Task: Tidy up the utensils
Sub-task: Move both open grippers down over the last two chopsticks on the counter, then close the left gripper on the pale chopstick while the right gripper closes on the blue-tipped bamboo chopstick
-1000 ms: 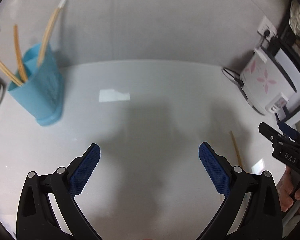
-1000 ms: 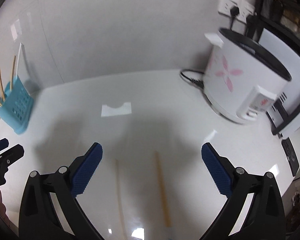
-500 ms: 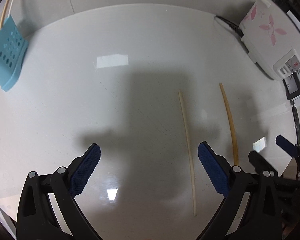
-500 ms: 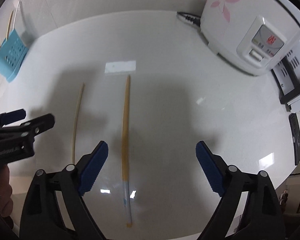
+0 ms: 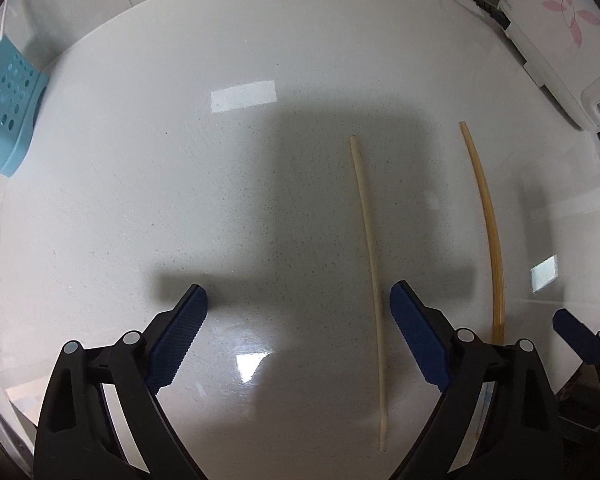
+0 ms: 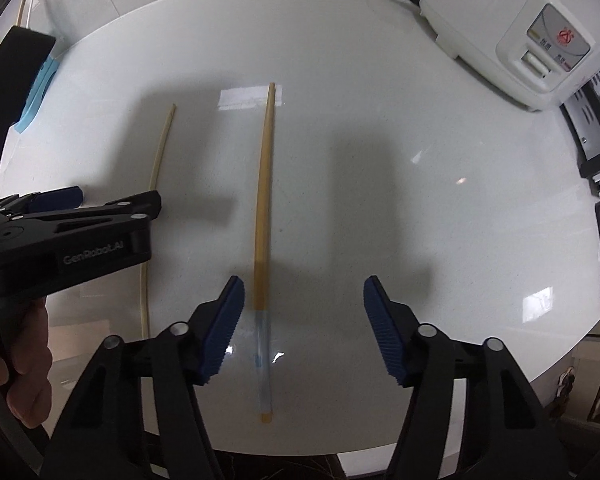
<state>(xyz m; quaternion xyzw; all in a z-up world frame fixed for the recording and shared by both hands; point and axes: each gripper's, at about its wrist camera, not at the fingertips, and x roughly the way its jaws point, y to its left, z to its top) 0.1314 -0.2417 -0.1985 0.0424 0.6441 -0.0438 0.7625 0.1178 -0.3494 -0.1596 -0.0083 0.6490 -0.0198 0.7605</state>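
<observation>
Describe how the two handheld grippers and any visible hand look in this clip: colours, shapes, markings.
Both grippers, left gripper and right gripper, have matte black, angular plastic frames with silver round pivot pins and dark blue ribbed pads on two fingers. Seen from the right wrist, the left one's body carries grey "GenRobot.AI" lettering. A bare-skinned hand grips its handle; no sleeve or cable shows.

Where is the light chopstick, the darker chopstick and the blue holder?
pale chopstick (image 5: 370, 256): left wrist view, middle of its shaft.
amber chopstick (image 6: 261, 208): right wrist view, middle of its shaft.
blue utensil holder (image 5: 4, 108): left wrist view, its perforated side wall.
</observation>
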